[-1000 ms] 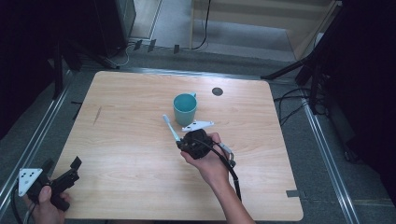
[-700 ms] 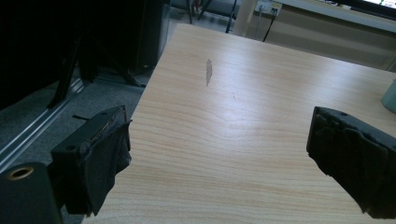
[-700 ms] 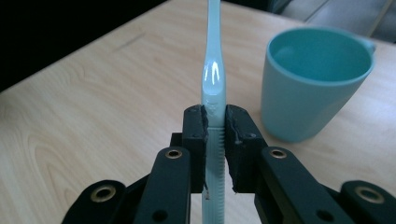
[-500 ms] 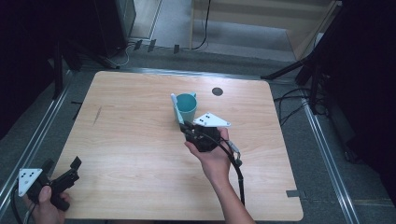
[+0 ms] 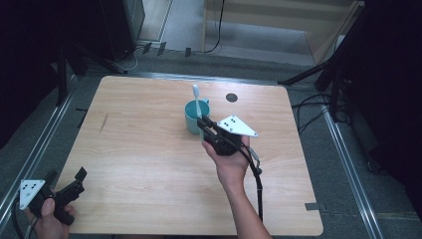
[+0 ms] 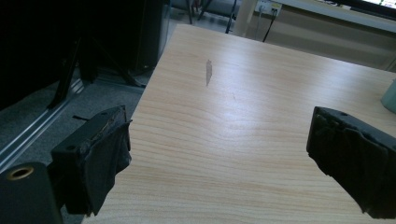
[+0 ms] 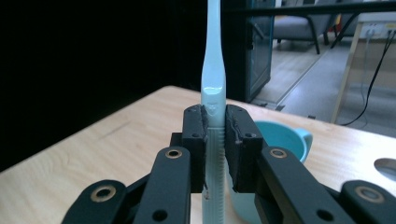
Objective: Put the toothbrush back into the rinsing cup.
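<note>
A pale blue-white toothbrush point(image 5: 197, 102) point(image 7: 214, 84) stands upright, clamped by its handle in my right gripper point(image 5: 204, 123) point(image 7: 215, 140). The gripper hovers just in front of a teal cup point(image 5: 193, 115) point(image 7: 285, 137) near the middle of the wooden table point(image 5: 149, 149), and the brush head rises above the cup's rim. My left gripper point(image 5: 64, 178) point(image 6: 219, 154) rests at the table's near left corner, jaws wide apart with nothing between them.
A dark round hole point(image 5: 231, 97) lies in the tabletop behind and right of the cup. A small dark mark point(image 5: 103, 123) point(image 6: 208, 72) shows on the left of the table. Metal rails and cables run along the floor around the table.
My right gripper has lifted the toothbrush off the table, swung it upright and carried it toward the far side, up to the cup. The left gripper has stayed put.
</note>
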The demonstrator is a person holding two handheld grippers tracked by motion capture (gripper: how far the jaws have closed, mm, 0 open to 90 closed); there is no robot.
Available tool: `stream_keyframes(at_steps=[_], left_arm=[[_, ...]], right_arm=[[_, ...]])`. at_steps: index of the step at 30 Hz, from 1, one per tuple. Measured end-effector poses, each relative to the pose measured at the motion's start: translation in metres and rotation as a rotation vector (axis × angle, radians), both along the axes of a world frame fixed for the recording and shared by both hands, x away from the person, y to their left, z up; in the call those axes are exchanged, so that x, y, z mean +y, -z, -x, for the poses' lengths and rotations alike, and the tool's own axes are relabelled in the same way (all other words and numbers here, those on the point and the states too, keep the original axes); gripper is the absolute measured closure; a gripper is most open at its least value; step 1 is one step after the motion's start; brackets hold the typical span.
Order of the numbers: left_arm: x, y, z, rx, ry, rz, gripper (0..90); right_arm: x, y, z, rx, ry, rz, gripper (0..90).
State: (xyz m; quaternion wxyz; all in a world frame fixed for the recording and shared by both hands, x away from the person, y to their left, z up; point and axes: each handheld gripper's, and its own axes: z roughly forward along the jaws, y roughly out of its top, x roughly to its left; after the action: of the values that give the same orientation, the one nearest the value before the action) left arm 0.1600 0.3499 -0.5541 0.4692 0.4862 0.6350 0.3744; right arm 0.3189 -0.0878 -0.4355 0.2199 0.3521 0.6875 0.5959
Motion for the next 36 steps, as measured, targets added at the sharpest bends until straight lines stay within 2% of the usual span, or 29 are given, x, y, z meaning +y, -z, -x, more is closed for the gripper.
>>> stream_keyframes(at_steps=[4,6,7,10,13,14,16,19,22,25,36], left_arm=[[0.0,0.0,0.0,-0.001,0.003,0.002,6.4],[0.0,0.0,0.0,-0.001,0.004,0.004,6.4],[0.0,0.0,0.0,-0.001,0.003,0.005,6.4],[0.001,0.0,0.0,-0.001,0.004,0.005,6.4],[0.001,0.0,0.0,-0.002,0.004,0.008,6.4],[0.001,0.0,0.0,-0.002,0.004,0.008,6.4],[0.001,0.0,0.0,-0.002,0.004,0.008,6.4],[0.001,0.0,0.0,-0.002,0.004,0.011,6.4],[0.001,0.0,0.0,-0.002,0.004,0.01,6.4],[0.001,0.0,0.0,-0.003,0.003,0.013,6.4],[0.002,0.0,0.0,-0.003,0.004,0.018,6.4]], right_arm=[[-0.005,-0.003,-0.008,-0.022,0.026,-0.016,79.3],[-0.008,-0.005,-0.011,-0.02,0.039,-0.052,79.3],[-0.011,-0.007,-0.016,-0.039,0.053,-0.06,79.3],[-0.013,-0.009,-0.02,-0.054,0.075,-0.068,79.3],[-0.015,-0.013,-0.028,-0.07,0.095,-0.106,79.3],[-0.015,-0.013,-0.028,-0.07,0.095,-0.106,79.3],[-0.014,-0.015,-0.035,-0.077,0.091,-0.138,79.3],[-0.013,-0.014,-0.04,-0.081,0.09,-0.147,79.4],[-0.012,-0.011,-0.049,-0.094,0.095,-0.149,79.3],[-0.01,-0.006,-0.056,-0.076,0.089,-0.188,79.3],[0.002,0.014,-0.08,-0.073,0.077,-0.181,79.4]])
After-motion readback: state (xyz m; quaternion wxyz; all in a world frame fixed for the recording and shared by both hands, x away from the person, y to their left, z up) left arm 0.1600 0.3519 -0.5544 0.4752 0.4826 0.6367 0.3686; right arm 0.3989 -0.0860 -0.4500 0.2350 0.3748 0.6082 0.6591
